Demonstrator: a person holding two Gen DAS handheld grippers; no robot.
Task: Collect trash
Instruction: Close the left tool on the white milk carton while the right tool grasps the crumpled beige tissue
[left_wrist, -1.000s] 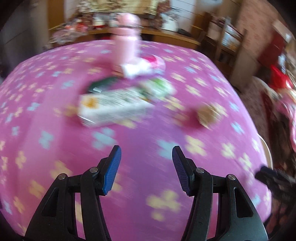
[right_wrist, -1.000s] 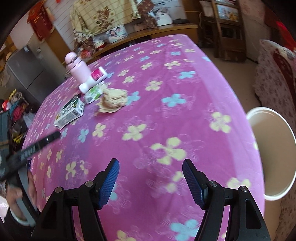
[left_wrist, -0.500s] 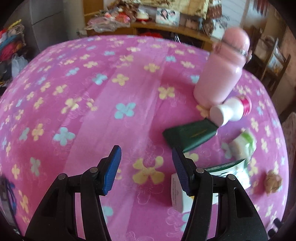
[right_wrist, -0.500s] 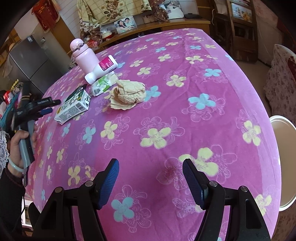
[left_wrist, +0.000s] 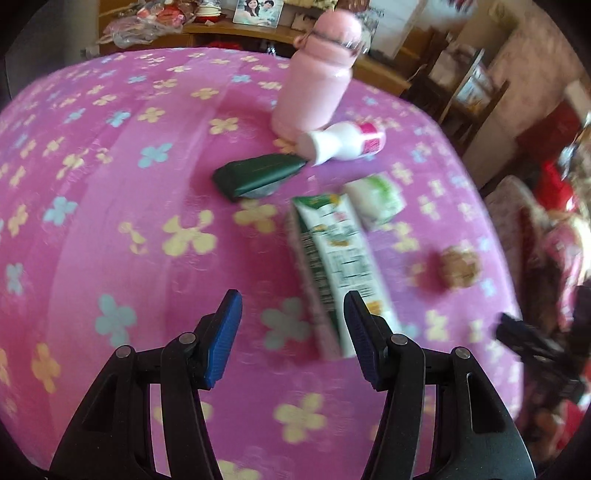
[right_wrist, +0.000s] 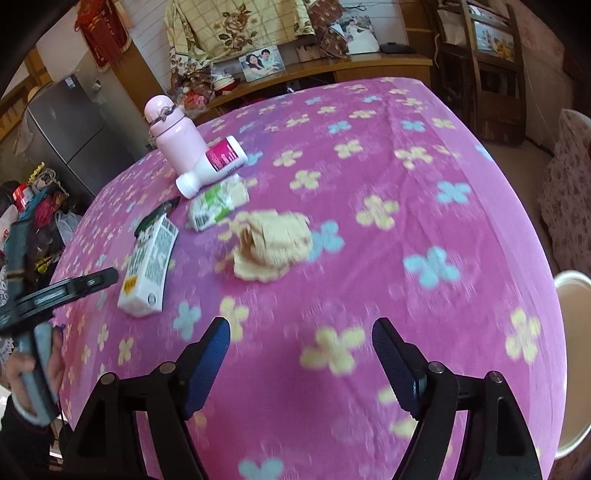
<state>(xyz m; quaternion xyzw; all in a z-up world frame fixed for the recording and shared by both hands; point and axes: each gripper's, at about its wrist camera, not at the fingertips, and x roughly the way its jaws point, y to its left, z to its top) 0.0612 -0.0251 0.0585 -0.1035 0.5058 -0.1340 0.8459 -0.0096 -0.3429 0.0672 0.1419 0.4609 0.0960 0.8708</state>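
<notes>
Now left gripper jaws apart, empty, milk carton at its 1 o'clock; right gripper jaws opening, empty, crumpled paper at 12 o'clock.

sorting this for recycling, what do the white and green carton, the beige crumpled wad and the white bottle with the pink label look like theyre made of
White and green printed carton: looks like coated paperboard, with flat faces, sharp folded edges and a slight sheen. Beige crumpled wad: probably paper or tissue, matte, with soft irregular creases. White bottle with the pink label, lying on its side: likely plastic, smooth, opaque and slightly glossy, though the look leaves that open.
</notes>
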